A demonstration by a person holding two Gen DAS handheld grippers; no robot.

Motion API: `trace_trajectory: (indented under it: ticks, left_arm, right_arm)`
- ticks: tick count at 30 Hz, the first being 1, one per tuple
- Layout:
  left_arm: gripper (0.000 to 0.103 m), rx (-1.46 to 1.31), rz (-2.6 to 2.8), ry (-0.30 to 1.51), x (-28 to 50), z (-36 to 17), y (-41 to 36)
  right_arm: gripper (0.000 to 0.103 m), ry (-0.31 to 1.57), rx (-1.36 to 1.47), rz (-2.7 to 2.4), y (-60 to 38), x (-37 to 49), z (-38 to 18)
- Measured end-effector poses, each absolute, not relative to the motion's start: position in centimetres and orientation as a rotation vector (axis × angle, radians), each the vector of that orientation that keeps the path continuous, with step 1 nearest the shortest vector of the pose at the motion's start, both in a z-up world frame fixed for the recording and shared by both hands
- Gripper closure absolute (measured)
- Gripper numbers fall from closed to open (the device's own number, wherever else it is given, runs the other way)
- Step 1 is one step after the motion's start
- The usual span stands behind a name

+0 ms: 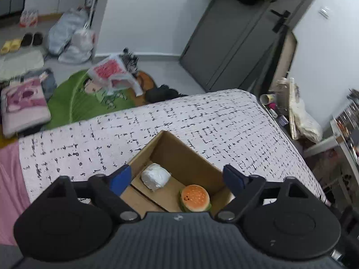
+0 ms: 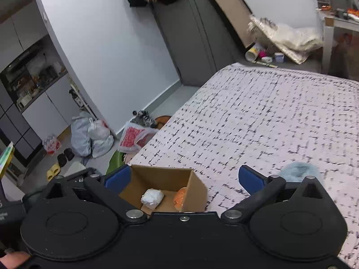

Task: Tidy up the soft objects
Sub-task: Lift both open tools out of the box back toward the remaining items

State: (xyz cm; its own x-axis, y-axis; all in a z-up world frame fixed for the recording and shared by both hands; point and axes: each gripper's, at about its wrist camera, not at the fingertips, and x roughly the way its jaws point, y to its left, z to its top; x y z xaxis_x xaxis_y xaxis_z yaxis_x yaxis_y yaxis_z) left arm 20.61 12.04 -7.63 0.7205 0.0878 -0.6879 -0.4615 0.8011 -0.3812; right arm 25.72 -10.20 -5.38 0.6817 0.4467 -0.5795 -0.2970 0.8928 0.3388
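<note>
The left gripper [image 1: 177, 177] hangs with its jaws spread wide and empty over an open cardboard box [image 1: 179, 148] on the bed [image 1: 202, 116]. The right gripper [image 2: 184, 179] is likewise wide apart, gripping nothing. Inside the box lie a burger toy [image 1: 195, 198] and a white soft bundle [image 1: 156, 176], apart. A fluffy blue item [image 2: 298, 171] sits on the bed beside the right gripper.

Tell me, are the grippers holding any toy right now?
No. The left gripper and right gripper are both open and empty; the burger toy lies in the cardboard box.
</note>
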Motion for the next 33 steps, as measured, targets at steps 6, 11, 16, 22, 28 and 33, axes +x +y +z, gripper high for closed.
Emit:
trace_trajectory:
  ticks: [6,11,16,22,28,33]
  left_arm:
    - [0.009,-0.506,0.3,0.673,19.0,-6.0,9.4]
    - [0.009,-0.477,0.316,0.656,17.9,-5.2,7.3]
    - [0.009,-0.523,0.292,0.676,16.8,-5.1,5.9]
    - [0.009,-0.468,0.286,0.683,16.1,-4.4,3.6]
    - [0.009,-0.448,0.268,0.718,15.6,-5.0,1.5]
    - [0.009,-0.4,0.271,0.752,15.5,-5.6,-0.2]
  right_arm:
    - [0.0,0.703,0.264,0.409,-13.1,24.4,-4.7]
    - [0.0,0.678,0.268,0.41,-15.7,22.9,-4.2]
    - [0.0,0.676,0.266,0.4,-18.7,21.9,-4.3]
    - [0.0,0.682,0.302,0.388,-22.2,21.0,-4.8]
    - [0.0,0.722,0.318,0.41,-24.9,20.3,-6.3]
    - [0.0,0.717,0.305,0.425,-26.4,19.6,-7.3]
